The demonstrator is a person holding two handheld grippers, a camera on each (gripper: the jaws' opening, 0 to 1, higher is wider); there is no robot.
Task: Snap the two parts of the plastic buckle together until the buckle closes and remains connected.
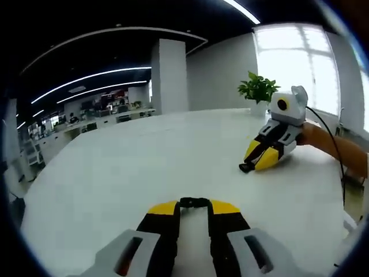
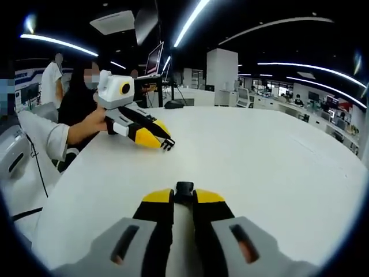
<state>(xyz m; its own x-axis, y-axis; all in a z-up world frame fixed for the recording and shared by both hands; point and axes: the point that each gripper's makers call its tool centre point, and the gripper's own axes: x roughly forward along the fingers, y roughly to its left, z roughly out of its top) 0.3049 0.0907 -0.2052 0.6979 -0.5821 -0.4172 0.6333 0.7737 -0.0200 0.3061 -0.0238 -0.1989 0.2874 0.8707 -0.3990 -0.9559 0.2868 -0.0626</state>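
In the left gripper view my left claw (image 1: 194,206) pinches a black buckle part (image 1: 194,202) at its yellow tips above the white worktop (image 1: 144,167), the right claw (image 1: 253,163) resting ahead by a potted plant (image 1: 259,89). In the right gripper view my right claw (image 2: 184,198) clamps the other buckle part (image 2: 184,190), well apart from the left one.

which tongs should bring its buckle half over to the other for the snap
Either, probably. The left tongs grip the wider buckle half and the right tongs grip the narrower half; both sit low over the white table, apart and similarly placed.
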